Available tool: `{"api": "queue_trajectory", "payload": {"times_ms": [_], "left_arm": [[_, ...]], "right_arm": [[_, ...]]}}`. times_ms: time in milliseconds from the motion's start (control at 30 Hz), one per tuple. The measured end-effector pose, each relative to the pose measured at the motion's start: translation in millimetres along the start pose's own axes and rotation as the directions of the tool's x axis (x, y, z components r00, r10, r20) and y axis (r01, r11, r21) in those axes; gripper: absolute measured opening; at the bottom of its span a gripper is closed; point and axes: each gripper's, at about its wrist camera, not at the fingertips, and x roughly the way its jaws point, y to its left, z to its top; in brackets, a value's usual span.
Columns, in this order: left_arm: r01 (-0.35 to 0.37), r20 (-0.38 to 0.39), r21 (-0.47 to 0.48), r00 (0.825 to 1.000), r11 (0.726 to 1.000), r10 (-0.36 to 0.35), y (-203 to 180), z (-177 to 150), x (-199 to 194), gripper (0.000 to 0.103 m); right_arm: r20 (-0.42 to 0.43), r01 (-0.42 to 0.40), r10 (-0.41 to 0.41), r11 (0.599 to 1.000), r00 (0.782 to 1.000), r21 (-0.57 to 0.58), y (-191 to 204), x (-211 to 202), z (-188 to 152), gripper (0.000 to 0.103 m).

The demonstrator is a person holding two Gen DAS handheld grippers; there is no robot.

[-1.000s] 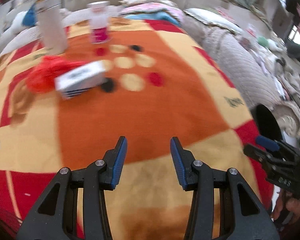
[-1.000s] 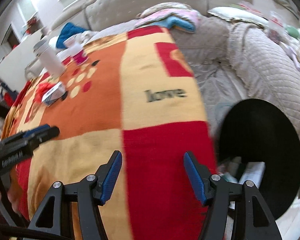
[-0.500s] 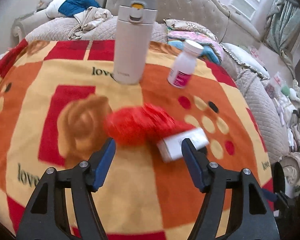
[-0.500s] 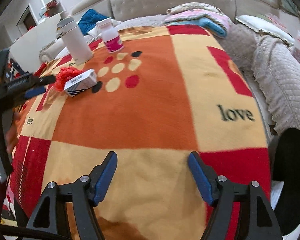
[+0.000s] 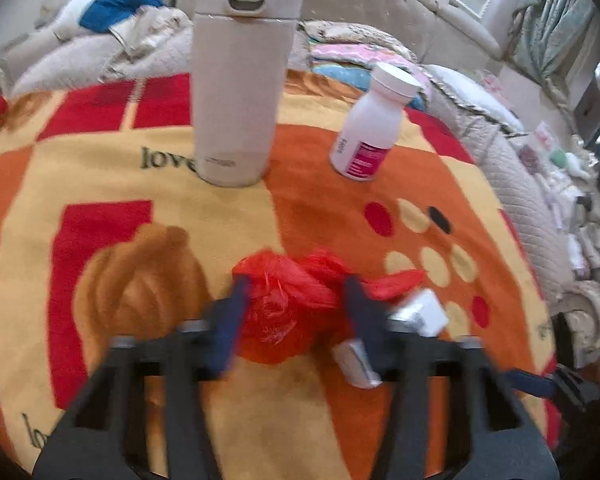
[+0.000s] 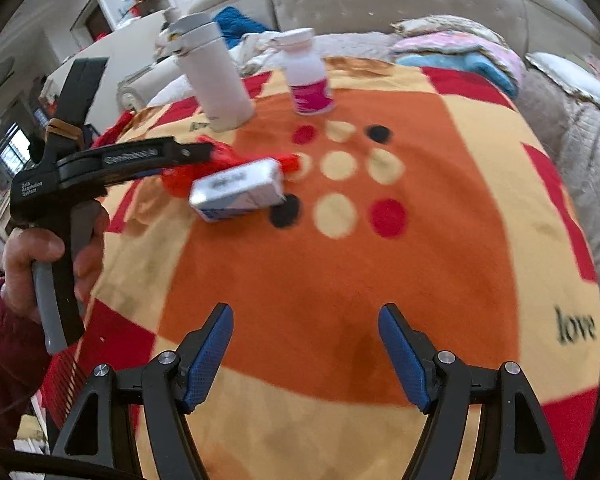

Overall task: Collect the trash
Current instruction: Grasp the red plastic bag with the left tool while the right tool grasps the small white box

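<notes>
A crumpled red plastic bag [image 5: 288, 308] lies on the patterned blanket [image 5: 340, 420]. My left gripper [image 5: 296, 300] is open with its fingers on either side of the bag, not closed on it. A small white and blue carton [image 5: 396, 332] lies just right of the bag, partly behind the right finger. In the right wrist view the carton [image 6: 238, 190] and the bag [image 6: 184, 172] sit at mid left, with the left gripper [image 6: 204, 152] over the bag. My right gripper [image 6: 305, 354] is open and empty, low over the blanket, well short of them.
A tall white thermos [image 5: 242, 76] and a white bottle with a pink label [image 5: 374, 128] stand behind the bag. A beige sofa with folded cloths [image 5: 356, 52] runs behind and to the right of the blanket.
My left gripper has moved forward and down so that its open fingers now straddle the red bag. My right gripper has turned left and moved closer to the carton.
</notes>
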Motion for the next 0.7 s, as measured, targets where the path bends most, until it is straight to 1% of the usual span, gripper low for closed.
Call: {"api": "queue_trajectory", "payload": {"times_ms": [33, 67, 133, 200, 300, 400, 500, 600, 700], "left_arm": [[-0.012, 0.005, -0.005, 1.000, 1.000, 0.012, 1.2, 0.5, -5.1, 0.021], [-0.030, 0.011, -0.003, 0.999, 1.000, 0.030, 1.0, 0.7, -8.7, 0.017], [-0.066, 0.026, -0.010, 0.997, 0.998, 0.067, 6.3, -1.4, -19.7, 0.015], [-0.099, 0.037, -0.044, 0.994, 0.994, 0.101, 17.7, -5.1, -32.1, 0.014], [-0.154, 0.052, -0.116, 0.986, 0.981, 0.161, 41.9, -18.5, -57.1, 0.014], [-0.169, 0.059, -0.132, 0.982, 0.977, 0.178, 52.8, -32.7, -75.3, 0.014], [-0.166, 0.066, -0.121, 0.982, 0.979, 0.175, 55.8, -49.6, -89.7, 0.014], [-0.163, 0.070, -0.107, 0.983, 0.981, 0.171, 54.2, -60.0, -95.0, 0.014], [-0.160, 0.061, -0.097, 0.984, 0.982, 0.167, 52.1, -67.6, -93.3, 0.014]], "right_arm": [[-0.001, -0.007, 0.007, 1.000, 1.000, -0.004, 2.7, 2.3, 2.9, 0.073], [-0.001, -0.016, 0.016, 1.000, 1.000, -0.009, 7.4, 5.3, 7.1, 0.073], [-0.002, -0.047, 0.047, 0.999, 0.999, -0.012, 14.7, 11.3, 13.7, 0.073], [-0.008, -0.082, 0.082, 0.997, 0.997, -0.004, 20.5, 20.1, 21.0, 0.073], [-0.020, -0.116, 0.116, 0.993, 0.993, 0.029, 24.6, 35.4, 33.9, 0.073], [-0.028, -0.124, 0.126, 0.991, 0.992, 0.059, 30.6, 52.2, 50.1, 0.073], [-0.016, -0.104, 0.106, 0.990, 0.994, 0.095, 35.9, 66.4, 66.8, 0.073], [-0.024, -0.088, 0.092, 0.988, 0.996, 0.127, 39.5, 81.2, 78.4, 0.073], [-0.009, -0.051, 0.052, 0.993, 0.999, 0.108, 45.5, 88.9, 87.0, 0.073]]}}
